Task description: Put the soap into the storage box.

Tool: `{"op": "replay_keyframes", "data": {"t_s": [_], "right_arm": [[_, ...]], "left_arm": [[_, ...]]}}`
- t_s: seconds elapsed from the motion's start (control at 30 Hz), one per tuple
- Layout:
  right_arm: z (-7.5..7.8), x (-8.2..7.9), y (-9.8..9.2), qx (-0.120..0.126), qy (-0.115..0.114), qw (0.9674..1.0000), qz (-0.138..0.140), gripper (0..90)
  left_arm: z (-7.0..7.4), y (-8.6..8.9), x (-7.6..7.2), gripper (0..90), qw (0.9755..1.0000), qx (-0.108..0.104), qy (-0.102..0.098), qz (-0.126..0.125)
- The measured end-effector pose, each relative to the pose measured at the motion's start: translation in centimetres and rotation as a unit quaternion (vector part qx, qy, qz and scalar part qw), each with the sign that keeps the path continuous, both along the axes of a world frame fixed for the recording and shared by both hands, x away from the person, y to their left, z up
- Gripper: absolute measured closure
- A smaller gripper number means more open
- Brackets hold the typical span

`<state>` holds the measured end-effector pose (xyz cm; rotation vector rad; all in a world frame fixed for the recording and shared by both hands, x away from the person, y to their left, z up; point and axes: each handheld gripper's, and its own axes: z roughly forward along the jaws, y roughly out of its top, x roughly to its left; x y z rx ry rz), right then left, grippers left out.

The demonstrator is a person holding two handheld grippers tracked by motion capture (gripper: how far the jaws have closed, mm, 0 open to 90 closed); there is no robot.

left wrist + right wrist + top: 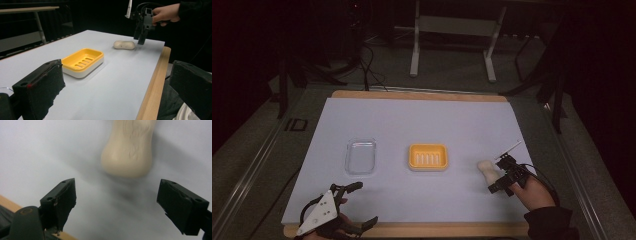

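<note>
My right gripper [495, 183] stands wide, nothing between its jaws, poised just beside one pale soap bar [486, 167] lying on the sheet at the table's right. My left gripper [357, 202] is also wide and holds nothing, at the near edge. One yellow soap dish [428, 157] sits mid-table; one clear lid [360, 156] lies left of it. The surface is a white sheet [412, 120] on a wooden board. The room is dark, with a white table frame [452, 45] beyond.
</note>
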<state>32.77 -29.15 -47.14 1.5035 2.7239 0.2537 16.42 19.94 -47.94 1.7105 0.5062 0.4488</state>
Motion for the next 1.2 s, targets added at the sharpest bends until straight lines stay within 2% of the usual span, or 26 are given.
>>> {"op": "replay_keyframes", "data": {"t_s": [0.07, 0.37, 0.4, 0.67, 0.9, 1.07, 1.2], "right_arm": [[0.0, 0.3, 0.0, 0.012, -0.006, 0.9999, -0.006, 14.9], [-0.5, 1.1, 0.4, 0.018, -0.010, 0.9998, -0.005, 14.9], [-0.6, 1.4, 0.6, 0.010, -0.019, 0.9998, -0.005, 15.4], [-0.7, 2.3, 1.2, 0.018, -0.040, 0.9990, -0.008, 16.2], [-0.8, 3.0, 1.8, 0.026, -0.064, 0.9976, -0.004, 22.7], [-1.0, 3.3, 1.6, 0.022, -0.093, 0.9952, -0.019, 25.7], [-1.5, 3.4, 1.6, 0.028, -0.094, 0.9949, -0.022, 28.0]], "left_arm": [[0.0, 0.0, 0.0, 0.1, 1.0000, 0.001, 0.000, 0.000], [0.0, 0.0, 0.0, 0.1, 1.0000, 0.002, 0.001, -0.003], [0.0, 0.0, 0.0, 0.1, 1.0000, 0.002, 0.001, -0.003], [0.0, -0.1, 0.0, 0.1, 1.0000, 0.002, 0.001, -0.003], [0.0, -0.1, 0.0, 0.1, 1.0000, 0.004, 0.000, -0.003], [0.0, -0.1, 0.0, 0.1, 1.0000, 0.005, 0.001, -0.004], [0.0, -0.1, 0.0, 0.1, 1.0000, 0.006, 0.001, -0.006]]}}
